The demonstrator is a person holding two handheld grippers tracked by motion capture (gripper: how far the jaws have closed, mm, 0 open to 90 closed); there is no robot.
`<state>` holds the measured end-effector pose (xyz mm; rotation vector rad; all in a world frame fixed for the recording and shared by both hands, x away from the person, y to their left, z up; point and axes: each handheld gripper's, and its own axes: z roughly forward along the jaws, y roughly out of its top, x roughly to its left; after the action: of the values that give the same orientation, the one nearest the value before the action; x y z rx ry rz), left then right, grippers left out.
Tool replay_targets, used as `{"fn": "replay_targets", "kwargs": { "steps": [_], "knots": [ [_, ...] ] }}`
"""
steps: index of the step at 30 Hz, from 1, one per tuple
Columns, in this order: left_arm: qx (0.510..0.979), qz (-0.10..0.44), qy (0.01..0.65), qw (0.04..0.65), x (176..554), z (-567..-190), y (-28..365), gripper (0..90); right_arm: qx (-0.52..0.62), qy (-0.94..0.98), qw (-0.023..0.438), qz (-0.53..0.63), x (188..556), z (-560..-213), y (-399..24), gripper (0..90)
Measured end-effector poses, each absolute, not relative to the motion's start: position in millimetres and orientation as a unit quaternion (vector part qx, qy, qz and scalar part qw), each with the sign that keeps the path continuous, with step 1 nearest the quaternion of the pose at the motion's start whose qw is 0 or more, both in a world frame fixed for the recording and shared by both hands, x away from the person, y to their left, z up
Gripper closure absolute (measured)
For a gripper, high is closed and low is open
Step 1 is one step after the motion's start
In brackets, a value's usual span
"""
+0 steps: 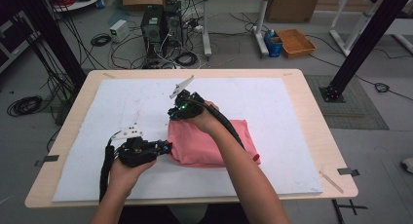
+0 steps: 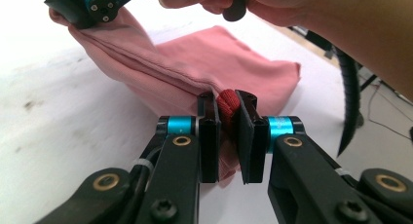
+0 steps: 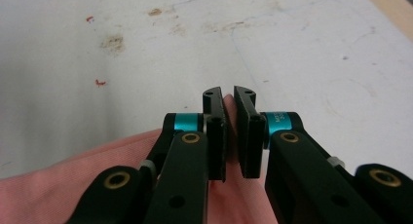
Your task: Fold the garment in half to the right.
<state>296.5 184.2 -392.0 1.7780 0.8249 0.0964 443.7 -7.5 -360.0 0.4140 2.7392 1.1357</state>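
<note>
A folded pink cloth [image 1: 229, 139] lies on the white mat, a little right of the table's middle. My left gripper [image 1: 167, 147] is shut on the cloth's near left corner, and a bunched fold [image 2: 228, 103] shows between its jaws. My right gripper [image 1: 174, 112] is shut on the cloth's far left corner, where a thin pink edge [image 3: 230, 118] sits pinched between the jaws. In the left gripper view the right gripper [image 2: 83, 2] holds its corner lifted off the mat, so the cloth's left edge [image 2: 146, 63] stretches between the two grippers.
The white mat [image 1: 122, 107] covers most of the wooden table [image 1: 311, 102] and carries small stains [image 3: 114, 41]. Beyond the table, computer towers [image 1: 160, 24], loose cables [image 1: 102, 39] and an orange tray [image 1: 296, 42] stand on the floor. Black frame posts [image 1: 360, 44] rise at both sides.
</note>
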Motion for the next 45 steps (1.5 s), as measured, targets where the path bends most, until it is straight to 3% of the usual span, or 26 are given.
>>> {"fn": "replay_targets", "kwargs": {
  "steps": [23, 45],
  "knots": [
    [0.801, -0.001, 0.290, 0.523, 333.7, -375.8, 68.7, 80.8, 0.188, 0.879, 0.067, 0.433, 443.4, -351.9, -127.6, 84.2],
    [0.825, -0.031, 0.276, 0.492, 348.5, -400.8, -3.7, 80.7, 0.238, 0.866, 0.070, 0.434, 434.5, -371.1, -191.9, 83.6]
  ]
}}
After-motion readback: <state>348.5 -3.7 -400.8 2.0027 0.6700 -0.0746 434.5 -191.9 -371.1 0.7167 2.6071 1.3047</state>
